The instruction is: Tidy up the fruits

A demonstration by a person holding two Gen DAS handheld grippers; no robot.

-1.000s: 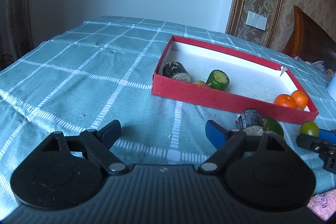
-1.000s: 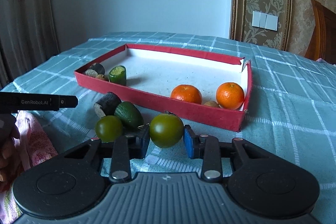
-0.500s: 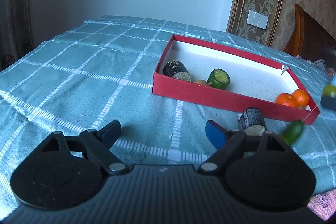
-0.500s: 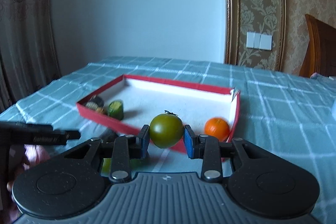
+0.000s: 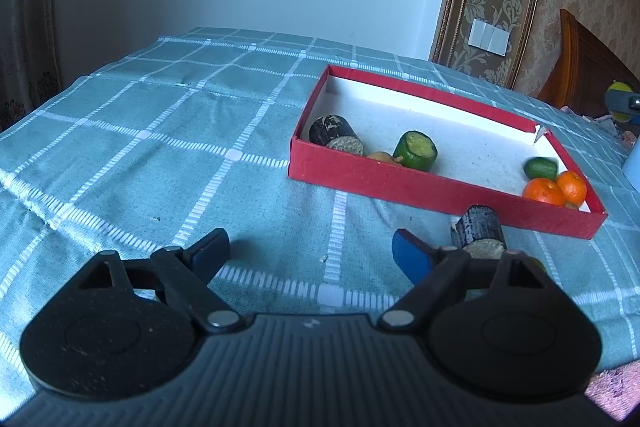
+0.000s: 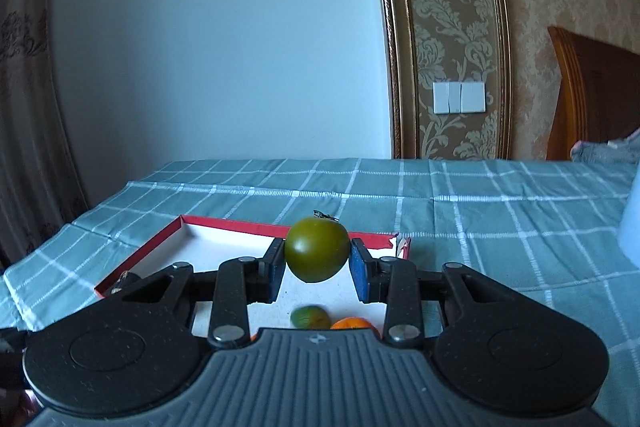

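My right gripper point(image 6: 317, 267) is shut on a green tomato point(image 6: 317, 249) and holds it in the air above the red tray point(image 6: 240, 225). Below it in the tray lie a small green fruit point(image 6: 310, 317) and an orange point(image 6: 352, 323). In the left wrist view the red tray point(image 5: 400, 183) holds a dark cylinder point(image 5: 334, 133), a cut green piece point(image 5: 416, 150), a green fruit point(image 5: 541, 167) and two oranges point(image 5: 556, 189). My left gripper point(image 5: 310, 253) is open and empty, low over the cloth. A dark cylinder point(image 5: 478, 231) lies outside the tray by its right finger.
A teal checked cloth point(image 5: 160, 147) covers the table. A wooden chair point(image 5: 592, 75) stands at the far right. A pale blue object point(image 6: 630, 227) stands at the right edge. The right gripper's tip point(image 5: 622, 101) shows at the right of the left wrist view.
My right gripper has lifted the green tomato off the cloth and carried it over the tray. A small green fruit that lay on the cloth outside the tray is now inside it beside the oranges.
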